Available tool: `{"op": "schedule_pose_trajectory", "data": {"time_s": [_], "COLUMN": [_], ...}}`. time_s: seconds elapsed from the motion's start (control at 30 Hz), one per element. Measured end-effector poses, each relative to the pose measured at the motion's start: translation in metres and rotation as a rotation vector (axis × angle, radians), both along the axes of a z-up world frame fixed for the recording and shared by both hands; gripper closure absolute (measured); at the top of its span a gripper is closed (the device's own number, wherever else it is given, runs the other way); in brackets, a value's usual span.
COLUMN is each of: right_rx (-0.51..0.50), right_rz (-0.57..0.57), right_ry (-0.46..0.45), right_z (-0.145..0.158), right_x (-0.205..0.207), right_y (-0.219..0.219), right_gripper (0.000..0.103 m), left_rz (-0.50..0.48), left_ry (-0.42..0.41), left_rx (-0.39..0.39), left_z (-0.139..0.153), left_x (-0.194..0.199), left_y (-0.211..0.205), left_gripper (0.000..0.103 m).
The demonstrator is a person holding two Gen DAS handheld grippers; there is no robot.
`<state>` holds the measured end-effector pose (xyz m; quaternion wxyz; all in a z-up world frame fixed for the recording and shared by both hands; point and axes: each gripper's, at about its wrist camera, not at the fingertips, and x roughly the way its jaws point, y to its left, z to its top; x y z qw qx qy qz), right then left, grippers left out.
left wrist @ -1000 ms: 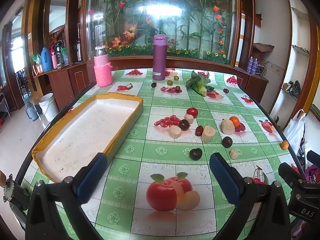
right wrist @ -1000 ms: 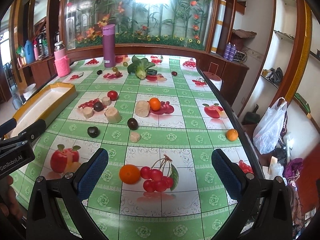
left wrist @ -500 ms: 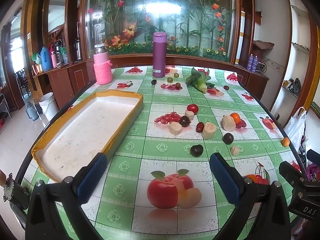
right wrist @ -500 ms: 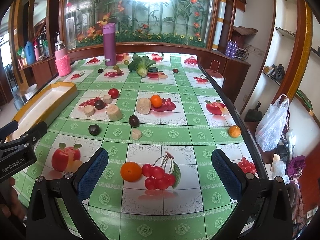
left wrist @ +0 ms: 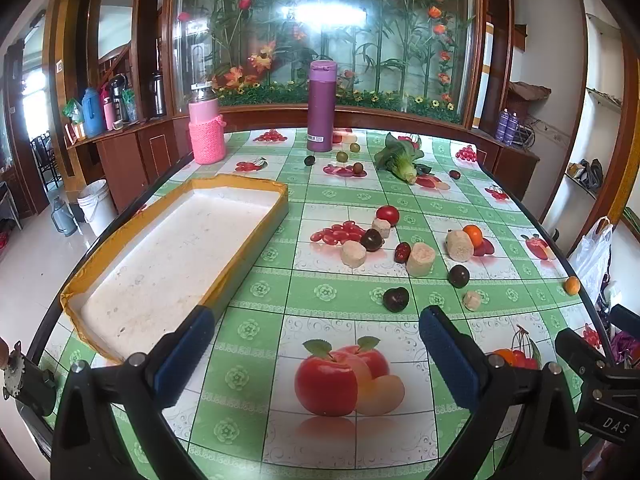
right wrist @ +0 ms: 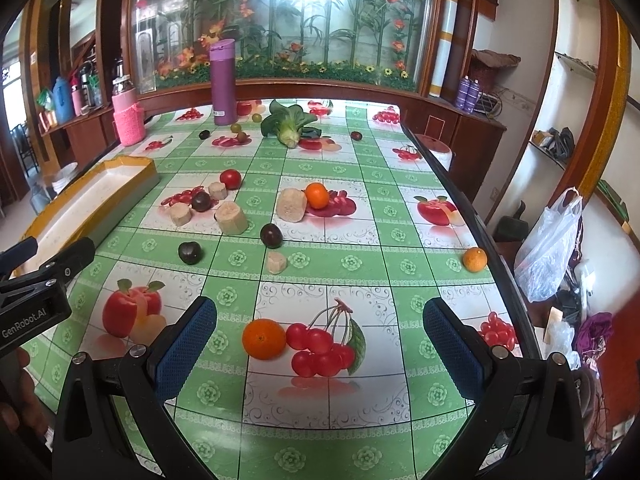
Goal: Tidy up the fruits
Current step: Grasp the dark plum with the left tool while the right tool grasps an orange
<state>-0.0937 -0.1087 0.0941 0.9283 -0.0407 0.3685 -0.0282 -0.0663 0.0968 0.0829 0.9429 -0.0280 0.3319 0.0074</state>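
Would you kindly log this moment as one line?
left gripper: open | right gripper: open | tray: empty | nearest orange: on table

Wide-open left gripper (left wrist: pixel 316 344), empty yellow-rimmed tray (left wrist: pixel 256 248) left, scattered fruits (left wrist: pixel 396 299) right

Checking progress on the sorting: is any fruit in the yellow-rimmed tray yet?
No, the yellow-rimmed tray shows only its bare white floor, while the fruits lie on the tablecloth.

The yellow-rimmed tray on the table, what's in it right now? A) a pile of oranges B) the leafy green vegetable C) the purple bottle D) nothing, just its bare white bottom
D: the tray shows only its bare white bottom; the fruits lie outside it on the tablecloth.
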Motion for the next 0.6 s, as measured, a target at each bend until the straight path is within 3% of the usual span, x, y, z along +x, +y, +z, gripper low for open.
{"op": "schedule_pose_trajectory", "data": {"time_s": [0.37,0.6], "right_rx": [0.001,-0.004], "right_rz": [0.005,0.085], "right_ry": [0.013,0.105], "right_z": [-0.002,-0.022], "right_x": [0.006,0.002], "right_y": [-0.008,-0.031], "right_gripper": [0.000,0.000], "left_rz": [0.007,-0.061], "left_ry": [0.015,0.079], "left_rx": [0.020,0.073], "left_z": [-0.004,-0.017], "left_x": [0.002,0.000], "left_y": [0.002,-0.004], "left_gripper": [0.000,0.000]}}
